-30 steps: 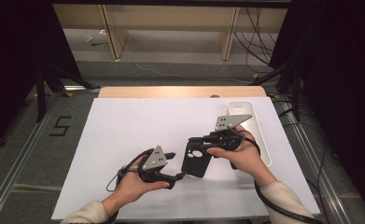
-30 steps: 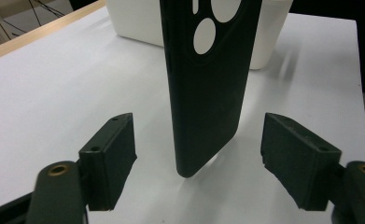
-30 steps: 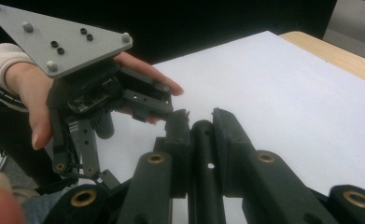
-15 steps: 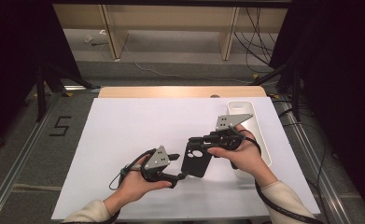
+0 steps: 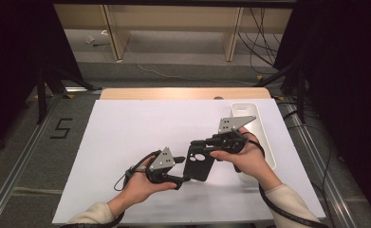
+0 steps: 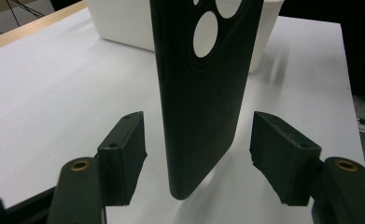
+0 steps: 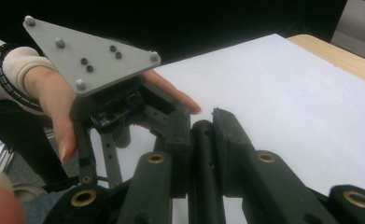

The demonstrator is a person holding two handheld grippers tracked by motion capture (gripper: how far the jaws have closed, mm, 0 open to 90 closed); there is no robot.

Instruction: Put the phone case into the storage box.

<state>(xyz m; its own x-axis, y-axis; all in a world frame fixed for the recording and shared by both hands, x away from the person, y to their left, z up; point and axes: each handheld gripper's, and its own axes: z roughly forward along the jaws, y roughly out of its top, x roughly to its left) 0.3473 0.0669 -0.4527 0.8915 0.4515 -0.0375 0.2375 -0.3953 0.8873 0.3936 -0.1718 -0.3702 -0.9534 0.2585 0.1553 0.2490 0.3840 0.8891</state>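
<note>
A black phone case (image 5: 199,164) with round camera holes is held edge-up above the white table sheet. My right gripper (image 5: 198,142) is shut on its top end; in the right gripper view the pads (image 7: 227,135) pinch the thin case edge (image 7: 203,158). My left gripper (image 5: 183,179) points at the case's lower end. In the left gripper view the case (image 6: 203,93) stands between the two pads (image 6: 129,144), with a gap on each side. Those jaws have just been closing, and the left gripper (image 6: 199,135) is open around the case without touching it.
A long white tray (image 5: 259,137) lies at the right side of the white sheet (image 5: 135,137), just behind the right hand; it also appears behind the case as a white wall (image 6: 124,23). A wooden table edge (image 5: 173,93) runs along the back.
The left gripper has edged in a little toward the case's lower end and its jaws stand narrower. The right gripper and the case have stayed put.
</note>
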